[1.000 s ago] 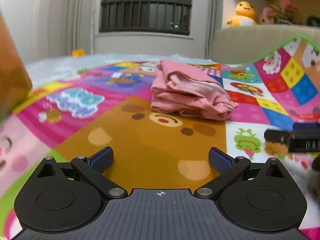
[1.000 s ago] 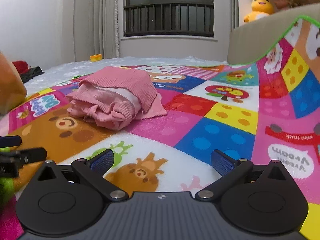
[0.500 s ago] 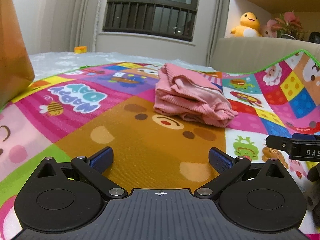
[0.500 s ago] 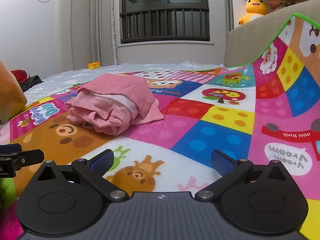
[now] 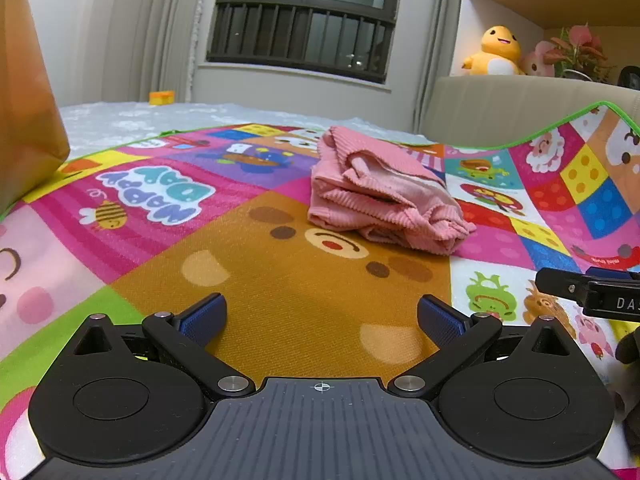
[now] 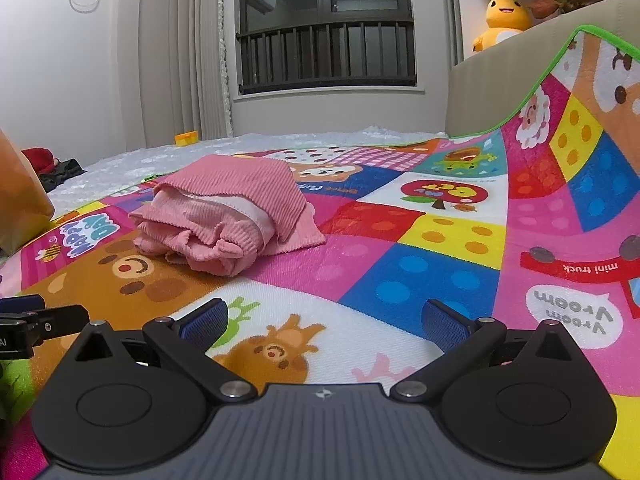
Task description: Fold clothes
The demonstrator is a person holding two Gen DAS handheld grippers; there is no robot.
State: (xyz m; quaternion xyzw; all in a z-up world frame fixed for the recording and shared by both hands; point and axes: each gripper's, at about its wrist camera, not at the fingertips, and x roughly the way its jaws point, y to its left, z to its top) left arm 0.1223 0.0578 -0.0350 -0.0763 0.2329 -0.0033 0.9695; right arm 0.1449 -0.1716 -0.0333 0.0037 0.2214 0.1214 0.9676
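On the play mat [image 5: 120, 248], a folded pink garment [image 5: 380, 204] lies beyond both wide-spread, empty hand-held grippers [image 5: 320, 316] [image 6: 324, 320].

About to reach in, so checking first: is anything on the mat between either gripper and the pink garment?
Nothing visible: only bare play mat lies between the left gripper, the right gripper and the pink garment.

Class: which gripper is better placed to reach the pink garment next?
Left, probably. The pink garment lies nearly straight ahead of the open left gripper; from the right gripper, also open, it sits off left.
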